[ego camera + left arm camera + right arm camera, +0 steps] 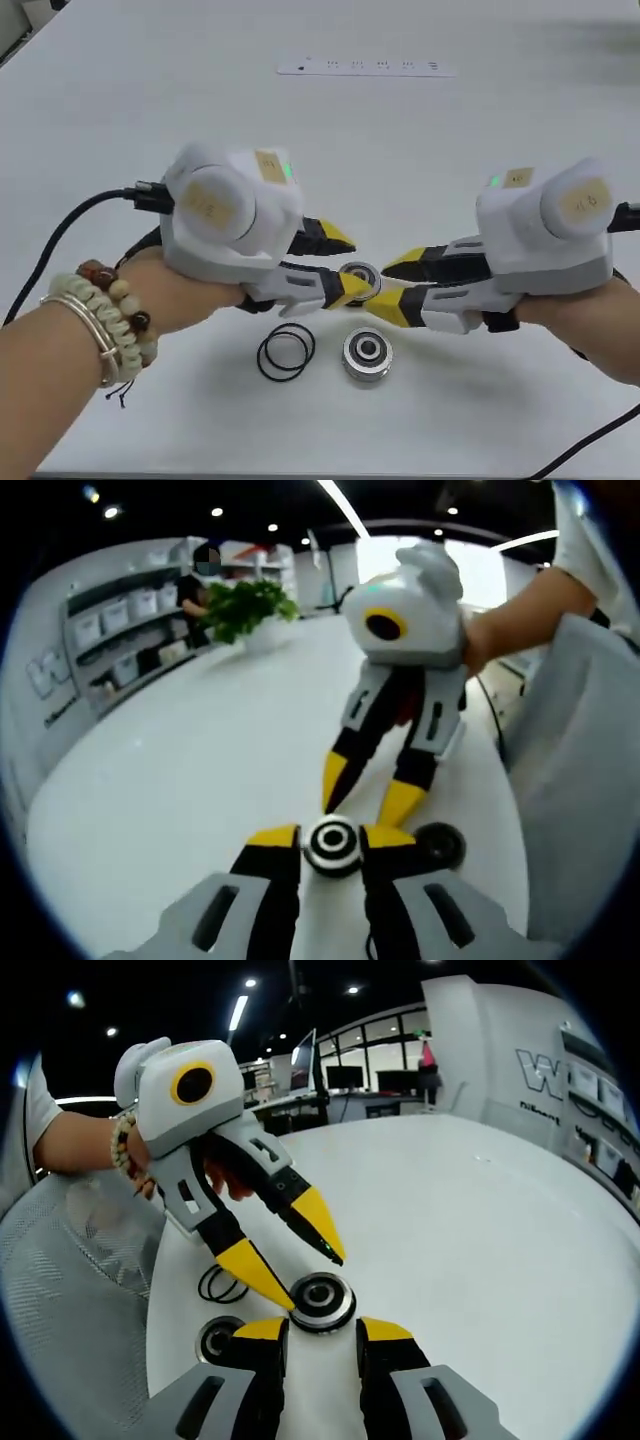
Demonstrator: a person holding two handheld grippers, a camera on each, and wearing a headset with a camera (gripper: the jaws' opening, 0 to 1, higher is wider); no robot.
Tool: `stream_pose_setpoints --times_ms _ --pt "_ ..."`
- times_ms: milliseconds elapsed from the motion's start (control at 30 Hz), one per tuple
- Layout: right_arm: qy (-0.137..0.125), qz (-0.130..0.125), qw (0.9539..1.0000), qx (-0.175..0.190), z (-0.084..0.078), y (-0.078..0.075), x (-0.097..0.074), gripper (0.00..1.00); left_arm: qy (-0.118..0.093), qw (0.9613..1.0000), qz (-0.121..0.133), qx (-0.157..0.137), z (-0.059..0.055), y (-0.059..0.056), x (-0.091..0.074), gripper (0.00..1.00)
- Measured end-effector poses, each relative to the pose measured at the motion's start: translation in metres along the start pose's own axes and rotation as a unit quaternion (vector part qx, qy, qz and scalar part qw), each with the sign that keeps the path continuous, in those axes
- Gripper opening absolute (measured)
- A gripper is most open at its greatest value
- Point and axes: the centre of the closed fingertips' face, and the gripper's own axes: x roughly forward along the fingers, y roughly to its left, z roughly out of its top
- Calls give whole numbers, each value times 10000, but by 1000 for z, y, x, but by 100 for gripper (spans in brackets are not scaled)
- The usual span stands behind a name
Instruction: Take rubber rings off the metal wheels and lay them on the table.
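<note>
Left hand-held gripper point(332, 840) is clamped on a metal wheel point(333, 847), one jaw either side. Can't tell whether the wheel is lifted clear of the worktop point(470, 410) or resting on it.

Right hand-held gripper point(323, 1331) has its jaws parted, tips just beside the wheel's rim, gripping nothing. A dark band point(350, 1310) runs round that rim. It looks like a rubber ring not yet taken off, though it's hard to be sure.

Step in hand, as I read it: peel that ring. Best done with the left clamp kept firm. Catch the band's edge with one right jaw tip where the left jaws don't cover it, pinch, then roll it off sideways so the wheel doesn't twist free.

Just below, two loose rubber rings point(286, 350) overlap on the worktop. A second wheel point(367, 355) sits just beside them, apparently bare. A power strip point(365, 68) lies well apart at the far side.
</note>
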Motion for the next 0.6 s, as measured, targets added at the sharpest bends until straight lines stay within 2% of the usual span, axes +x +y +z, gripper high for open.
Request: stream_pose_setpoints --times_ms 100,167,200,300,600 --pt "-9 4 10000 -24 0 1 1 25 55 9991 35 -419 -6 0 3 20" --pt "4 1 10000 -18 0 1 1 25 100 9990 26 -429 -9 1 4 19" --pt "0 5 10000 -13 0 2 1 25 46 9988 5 -492 -7 0 3 18" --pt "-17 0 10000 -37 0 1 2 25 54 9980 12 -626 -8 0 4 14" --pt "-24 18 9997 -226 2 4 3 21 29 9979 5 -654 -8 -1 1 14"
